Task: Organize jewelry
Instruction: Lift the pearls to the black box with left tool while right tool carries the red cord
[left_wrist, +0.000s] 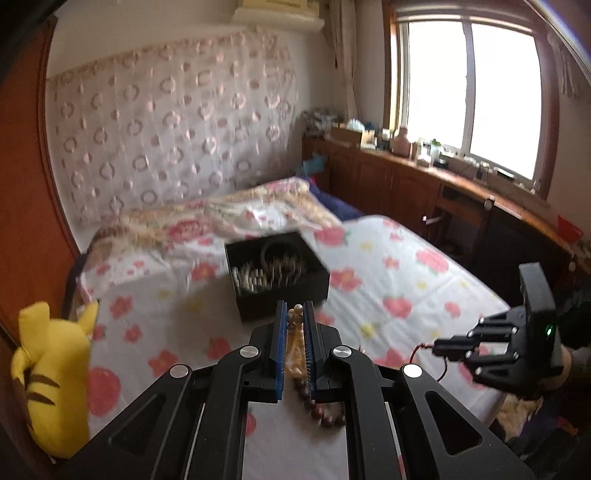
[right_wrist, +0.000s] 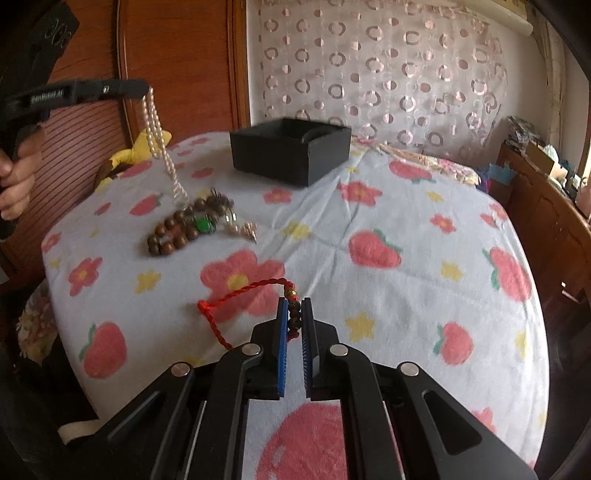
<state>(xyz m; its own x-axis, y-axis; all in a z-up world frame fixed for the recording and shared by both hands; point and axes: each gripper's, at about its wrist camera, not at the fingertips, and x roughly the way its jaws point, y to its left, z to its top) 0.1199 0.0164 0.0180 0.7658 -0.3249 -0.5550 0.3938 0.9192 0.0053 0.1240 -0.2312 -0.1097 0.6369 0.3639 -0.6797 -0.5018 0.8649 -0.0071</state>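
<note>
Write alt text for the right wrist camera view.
The right tongs pinch a red cord bracelet above a floral bedsheet. At upper left, the left tongs lift a pearl necklace from a jewelry pile, near a black box.

One marking shows: small pale lettering on the side of the left gripper (right_wrist: 147, 90), far left in the right wrist view, seemingly "GenRobot.AI" though blurred; nothing else carries legible text.
</note>
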